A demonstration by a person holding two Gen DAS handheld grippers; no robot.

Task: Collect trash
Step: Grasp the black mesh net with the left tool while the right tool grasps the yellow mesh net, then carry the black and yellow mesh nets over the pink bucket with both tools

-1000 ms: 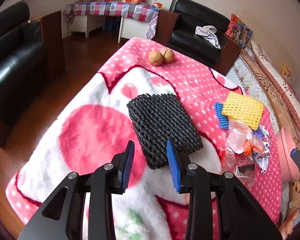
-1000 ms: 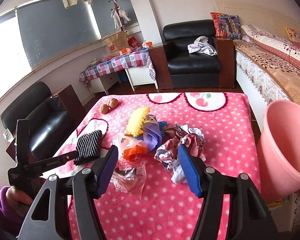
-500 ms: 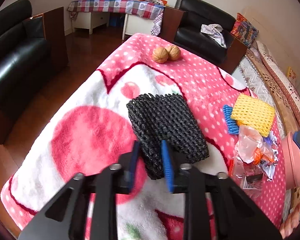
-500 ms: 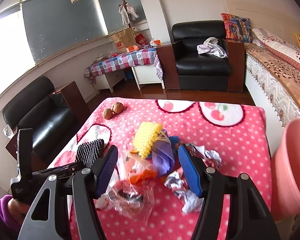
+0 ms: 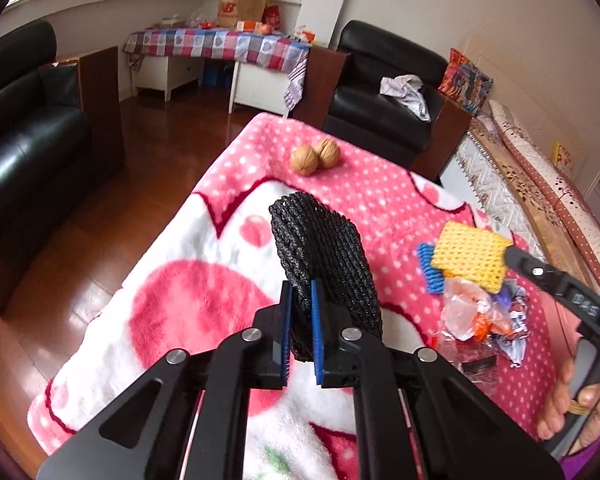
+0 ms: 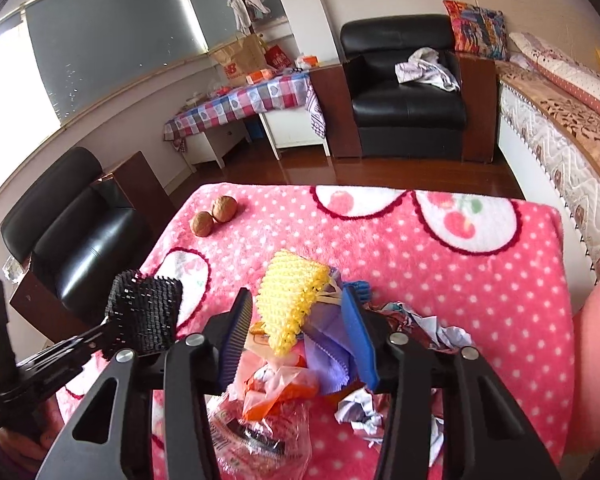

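Observation:
My left gripper (image 5: pixel 300 286) is closing, its blue pads pressed on the near edge of a black foam net (image 5: pixel 320 248). The net stands upright, lifted off the pink blanket (image 5: pixel 188 300); the right wrist view shows it at the left (image 6: pixel 148 312). My right gripper (image 6: pixel 296 296) is over the trash pile with its jaws closing. A yellow foam net (image 6: pixel 288 320) and a purple wrapper (image 6: pixel 324 344) are bunched between its pads. Clear plastic bags with orange scraps (image 6: pixel 276 392) lie under it, crumpled paper (image 6: pixel 432 332) to its right.
Two walnuts (image 5: pixel 316 154) sit at the blanket's far end. A blue foam net (image 5: pixel 430 268) lies by the pile. A pink bin (image 6: pixel 596 360) stands off the table's right side. Black sofas and a wooden floor surround the table.
The left jaws closed on the black net and raised it off the blanket. The right gripper slid forward over the pile and its jaws narrowed around the yellow net.

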